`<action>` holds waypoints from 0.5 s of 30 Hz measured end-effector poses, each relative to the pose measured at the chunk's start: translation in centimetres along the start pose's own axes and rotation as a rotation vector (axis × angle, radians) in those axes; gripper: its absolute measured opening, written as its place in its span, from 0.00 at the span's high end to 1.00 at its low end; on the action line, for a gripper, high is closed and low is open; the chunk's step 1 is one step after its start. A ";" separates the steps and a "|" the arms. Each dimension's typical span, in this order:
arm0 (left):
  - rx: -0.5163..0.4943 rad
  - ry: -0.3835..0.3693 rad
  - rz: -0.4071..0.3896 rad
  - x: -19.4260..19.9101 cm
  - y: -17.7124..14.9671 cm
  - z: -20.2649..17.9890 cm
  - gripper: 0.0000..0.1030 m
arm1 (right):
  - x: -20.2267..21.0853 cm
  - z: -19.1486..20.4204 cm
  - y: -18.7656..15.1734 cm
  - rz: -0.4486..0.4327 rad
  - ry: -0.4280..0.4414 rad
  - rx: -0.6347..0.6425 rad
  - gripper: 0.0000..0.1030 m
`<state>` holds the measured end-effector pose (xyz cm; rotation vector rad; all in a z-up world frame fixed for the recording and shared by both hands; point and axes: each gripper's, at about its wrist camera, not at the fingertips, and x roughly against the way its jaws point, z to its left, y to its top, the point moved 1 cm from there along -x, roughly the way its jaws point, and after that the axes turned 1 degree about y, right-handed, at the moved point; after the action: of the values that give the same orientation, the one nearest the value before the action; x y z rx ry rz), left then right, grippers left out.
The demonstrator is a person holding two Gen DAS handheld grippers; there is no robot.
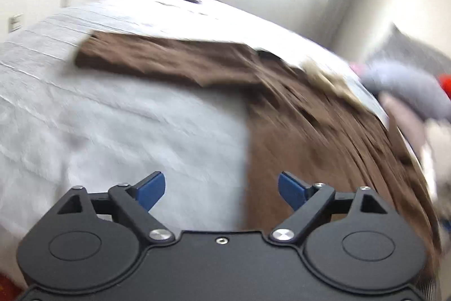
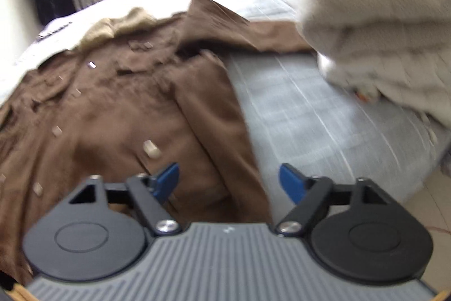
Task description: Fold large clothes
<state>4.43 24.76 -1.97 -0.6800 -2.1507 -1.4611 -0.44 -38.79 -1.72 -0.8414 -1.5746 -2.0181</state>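
Lying blurred on bed [image 2: 304, 109] — brown coat [image 2: 118, 109], edges cut off

Left gripper [image 1: 221, 189] at lower centre, blue-tipped jaws spread apart and empty. Brown coat [image 1: 310, 126] lies across centre and right of the pale bed [image 1: 112, 117]; motion-blurred.

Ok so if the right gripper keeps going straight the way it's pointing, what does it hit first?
Most likely the brown coat: the open right gripper points at its right edge, where it meets the grey bedspread. Blur makes depth uncertain, so it could land on bedspread instead.
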 end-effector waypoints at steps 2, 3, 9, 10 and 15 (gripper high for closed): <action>0.079 0.049 -0.020 -3.3 2.3 2.3 0.15 | -1.4 1.0 1.5 -0.009 0.013 0.017 0.13; 0.122 0.086 -0.037 -5.2 3.6 3.6 0.15 | -2.4 1.5 2.2 -0.011 0.008 0.027 0.12; 0.350 0.262 -0.146 -13.1 9.2 11.1 0.20 | -7.3 3.1 5.2 -0.008 -0.038 0.043 0.12; 0.377 0.276 -0.183 -13.7 9.7 11.9 0.21 | -7.9 3.3 5.6 -0.010 -0.033 0.043 0.12; 0.329 0.392 -0.222 -16.5 12.8 12.5 0.91 | -10.5 3.7 7.3 -0.012 -0.026 0.044 0.12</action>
<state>24.07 38.13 -7.11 -0.0328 -2.1227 -1.1795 12.70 -37.30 -3.40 -0.8466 -1.6362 -1.9811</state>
